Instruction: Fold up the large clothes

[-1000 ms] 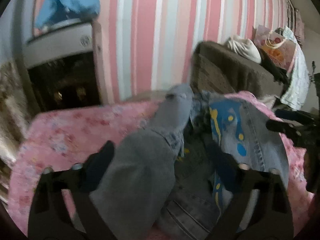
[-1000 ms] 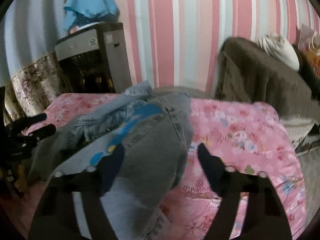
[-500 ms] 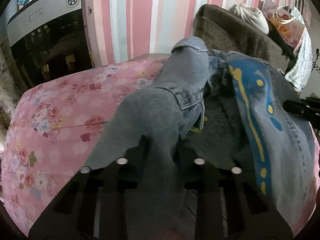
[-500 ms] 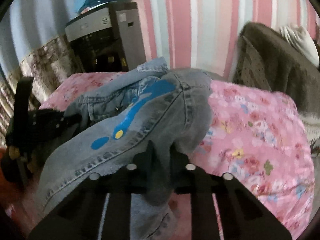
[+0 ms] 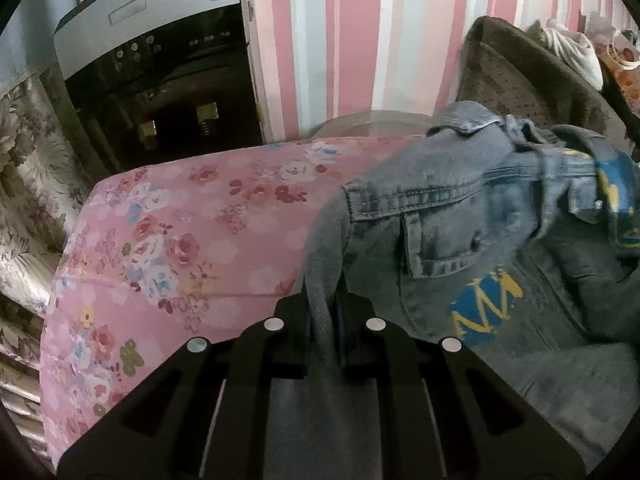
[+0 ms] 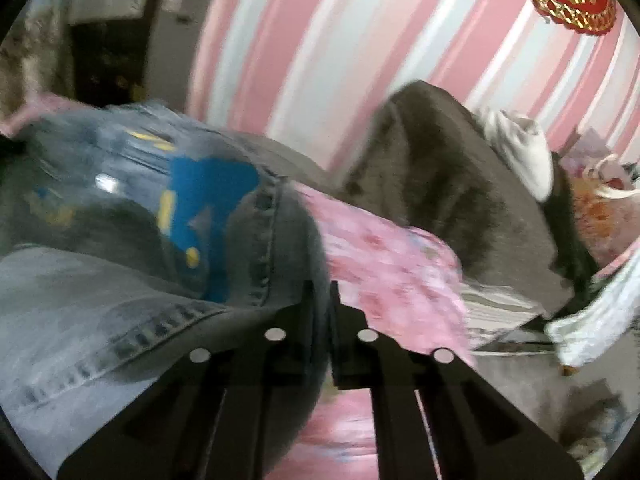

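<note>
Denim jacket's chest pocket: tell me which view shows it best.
The left wrist view. There the chest pocket of the denim jacket sits sharp and facing the camera, flap and button visible. The right wrist view is motion-blurred and shows only blue-printed denim and seams; no pocket can be made out.

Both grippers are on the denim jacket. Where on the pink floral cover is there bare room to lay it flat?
Left wrist view: the pink floral cover lies bare between the denim jacket and the dark appliance. Right wrist view: a narrower bare strip between jacket and brown chair. The jacket bunches between them. Left gripper and right gripper pinch denim.
</note>
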The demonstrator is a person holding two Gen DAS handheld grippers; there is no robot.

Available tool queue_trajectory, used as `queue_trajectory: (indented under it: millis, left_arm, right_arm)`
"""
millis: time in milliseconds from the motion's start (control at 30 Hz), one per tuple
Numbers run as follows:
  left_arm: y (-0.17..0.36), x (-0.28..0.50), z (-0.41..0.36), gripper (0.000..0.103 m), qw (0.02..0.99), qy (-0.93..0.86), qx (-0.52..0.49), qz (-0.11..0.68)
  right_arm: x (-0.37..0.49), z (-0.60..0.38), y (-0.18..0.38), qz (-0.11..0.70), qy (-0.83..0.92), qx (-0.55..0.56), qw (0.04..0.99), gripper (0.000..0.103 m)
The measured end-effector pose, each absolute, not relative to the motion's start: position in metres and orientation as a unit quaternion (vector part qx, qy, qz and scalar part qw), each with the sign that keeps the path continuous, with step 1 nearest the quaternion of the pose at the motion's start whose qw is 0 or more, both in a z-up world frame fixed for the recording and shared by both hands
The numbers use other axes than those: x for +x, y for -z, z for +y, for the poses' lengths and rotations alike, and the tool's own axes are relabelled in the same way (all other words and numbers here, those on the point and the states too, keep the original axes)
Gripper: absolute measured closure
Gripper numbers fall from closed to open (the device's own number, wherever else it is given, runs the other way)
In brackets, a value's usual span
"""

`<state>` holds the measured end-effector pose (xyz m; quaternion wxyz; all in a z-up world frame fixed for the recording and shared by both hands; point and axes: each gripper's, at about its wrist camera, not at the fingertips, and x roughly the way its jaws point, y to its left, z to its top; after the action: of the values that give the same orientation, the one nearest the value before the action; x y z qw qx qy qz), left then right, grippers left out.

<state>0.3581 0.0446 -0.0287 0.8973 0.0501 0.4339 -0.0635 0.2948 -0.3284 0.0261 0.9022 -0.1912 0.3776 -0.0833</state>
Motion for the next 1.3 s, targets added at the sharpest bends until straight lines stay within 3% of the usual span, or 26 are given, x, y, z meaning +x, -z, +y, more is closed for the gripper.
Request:
queue_trajectory:
  millis: [133,267,400,467,500,533,700,1300]
  left_arm:
    - [0.035,0.370,0.045,0.093,0.894,0.055,0.076,0.437]
    - [0.048,0.380,0.041,0.093,0.887,0.052,0.098,0.449]
    - [0.044,0.368,0.036,0.089,0.895,0.038,0.101,0.433]
    - [0.034,0.355,0.036,0.072,0.897,0.046,0.077,0.433]
    - [0.031,0.349,0.035,0.052,0.899,0.049,0.070,0.430]
    - [0.026,0.339,0.032,0.041,0.902,0.051,0.068,0.423]
    - [0.004,0.278,0.009,0.024,0.912,0.085,0.079,0.393]
    - [0.005,0.172,-0.034,0.021,0.902,0.156,0.032,0.402]
  right_arm:
    - [0.318,-0.388,-0.009,0.386,0.190,-0.241,0.870,0.103]
    - [0.328,-0.450,-0.003,0.431,0.164,-0.139,0.877,0.103]
    - [0.301,-0.436,0.002,0.423,0.085,-0.041,0.901,0.100]
    - [0.280,-0.422,0.010,0.415,0.051,-0.002,0.908,0.088]
    - [0.268,-0.415,0.011,0.410,0.037,0.015,0.911,0.072]
    - [0.255,-0.406,0.011,0.404,0.026,0.023,0.914,0.059]
    - [0.209,-0.390,0.009,0.378,-0.010,0.051,0.924,0.057]
    - [0.130,-0.309,0.015,0.389,-0.106,0.054,0.913,0.057]
